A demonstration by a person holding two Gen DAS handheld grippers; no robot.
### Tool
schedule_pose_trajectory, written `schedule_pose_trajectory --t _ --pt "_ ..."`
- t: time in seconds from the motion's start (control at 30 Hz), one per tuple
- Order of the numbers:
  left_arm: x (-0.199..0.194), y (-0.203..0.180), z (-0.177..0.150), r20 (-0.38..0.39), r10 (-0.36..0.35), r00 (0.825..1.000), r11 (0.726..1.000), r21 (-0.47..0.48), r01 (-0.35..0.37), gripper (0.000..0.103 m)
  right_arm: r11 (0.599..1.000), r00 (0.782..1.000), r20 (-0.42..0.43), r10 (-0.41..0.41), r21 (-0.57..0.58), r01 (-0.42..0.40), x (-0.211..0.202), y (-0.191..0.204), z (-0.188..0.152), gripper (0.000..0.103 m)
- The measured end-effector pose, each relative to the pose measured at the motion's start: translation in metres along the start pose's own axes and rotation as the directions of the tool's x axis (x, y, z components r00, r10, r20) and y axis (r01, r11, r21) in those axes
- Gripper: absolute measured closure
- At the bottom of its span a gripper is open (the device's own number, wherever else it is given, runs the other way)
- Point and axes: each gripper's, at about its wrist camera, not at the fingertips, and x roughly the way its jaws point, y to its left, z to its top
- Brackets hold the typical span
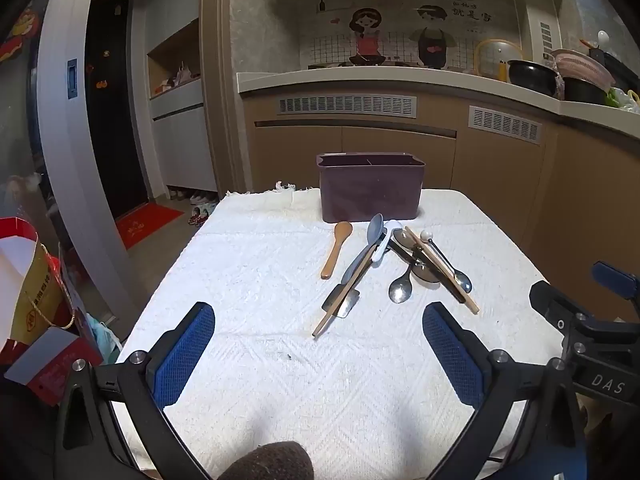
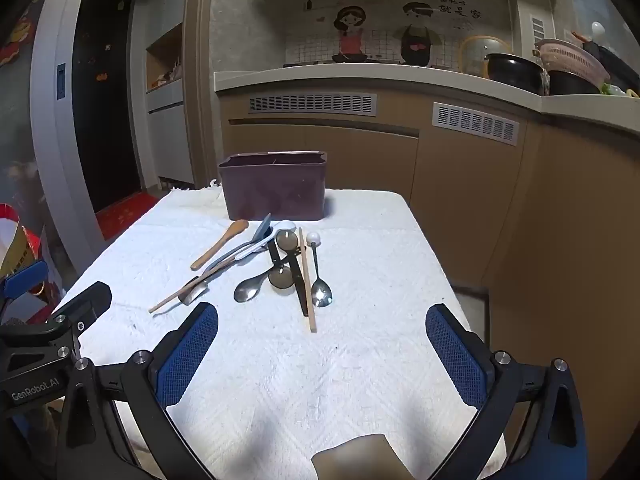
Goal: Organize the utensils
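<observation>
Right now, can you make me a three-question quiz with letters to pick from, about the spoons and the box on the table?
1. Where does the wooden spoon lie?
A. inside the box
B. on the white cloth, left of the pile
C. on the floor

2. What colour is the box?
A. dark purple-brown
B. bright green
C. yellow

3. How are the left gripper and the right gripper?
A. both shut on spoons
B. one holds a chopstick
C. both open and empty

Answers:
1. B, it rests by itself on the white cloth, apart from the heap of utensils.
2. A, its walls look dark purple-brown in both views.
3. C, the blue pads stand wide apart with only cloth between them.
</observation>
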Motion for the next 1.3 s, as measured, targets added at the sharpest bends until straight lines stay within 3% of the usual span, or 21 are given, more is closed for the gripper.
schedule_pose_trajectory --t 1.3 --pt "-0.0009 -0.0050 0.0030 -0.014 0.000 1.000 1.000 0.013 0.000 0.000 1.000 1.000 -0.016 0.017 0.026 -0.016 0.0031 -0.0023 -0.0038 0.000"
